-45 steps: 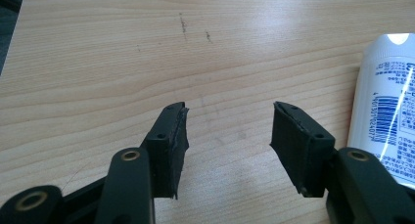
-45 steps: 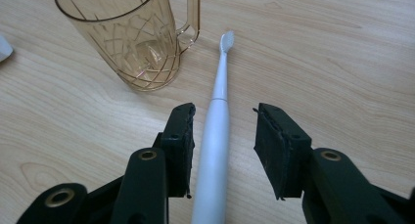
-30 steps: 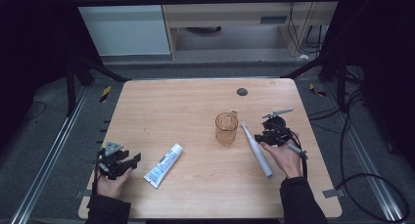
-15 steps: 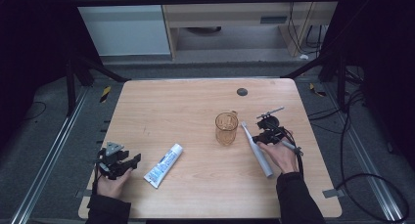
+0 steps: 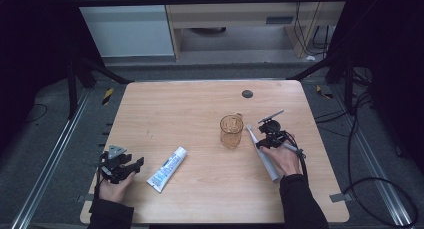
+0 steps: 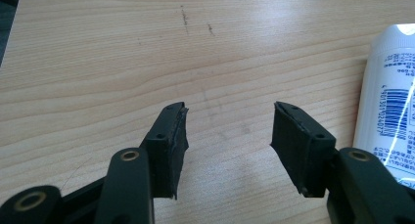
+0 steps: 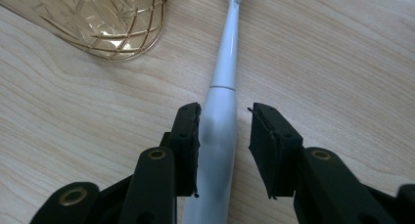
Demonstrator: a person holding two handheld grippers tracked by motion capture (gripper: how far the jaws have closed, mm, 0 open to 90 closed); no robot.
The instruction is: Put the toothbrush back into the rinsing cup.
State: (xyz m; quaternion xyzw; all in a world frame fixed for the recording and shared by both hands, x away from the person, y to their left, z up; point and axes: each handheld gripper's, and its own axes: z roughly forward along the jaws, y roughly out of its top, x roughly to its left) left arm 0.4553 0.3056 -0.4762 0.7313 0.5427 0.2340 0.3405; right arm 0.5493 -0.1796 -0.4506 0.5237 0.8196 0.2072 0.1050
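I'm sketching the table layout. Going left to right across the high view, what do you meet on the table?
Left gripper → toothpaste tube → amber glass mug → electric toothbrush, with the right gripper over its upper handle, jaws just closing around it.

A wooden counter (image 5: 200, 109) is seen. On it are laid a toothpaste tube (image 5: 167, 169) at the near left, an amber glass (image 5: 231, 131) mid-right, a toothbrush (image 5: 262, 153) just beside the glass, and a dark disc (image 5: 247, 94) near the far edge.
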